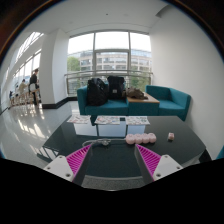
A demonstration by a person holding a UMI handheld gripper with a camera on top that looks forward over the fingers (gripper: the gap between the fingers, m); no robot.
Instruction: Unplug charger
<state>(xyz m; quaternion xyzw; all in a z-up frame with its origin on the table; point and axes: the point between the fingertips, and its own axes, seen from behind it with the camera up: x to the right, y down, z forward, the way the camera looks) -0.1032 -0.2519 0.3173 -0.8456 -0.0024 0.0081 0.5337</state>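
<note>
My gripper (112, 160) is open, its two pink-padded fingers (78, 160) spread wide above a dark glass table (112, 152). Nothing is between them. Just beyond the fingertips, on the table, lies a small dark object with a thin cable (101, 143), which may be the charger; I cannot make out a plug or a socket. Next to it on the right sit pale pinkish round items (140, 139).
White papers (108, 121) lie at the table's far side. A small object (170, 135) sits at the right. A teal sofa (165, 100) with black bags (105, 90) stands before large windows. People (33, 85) stand far left.
</note>
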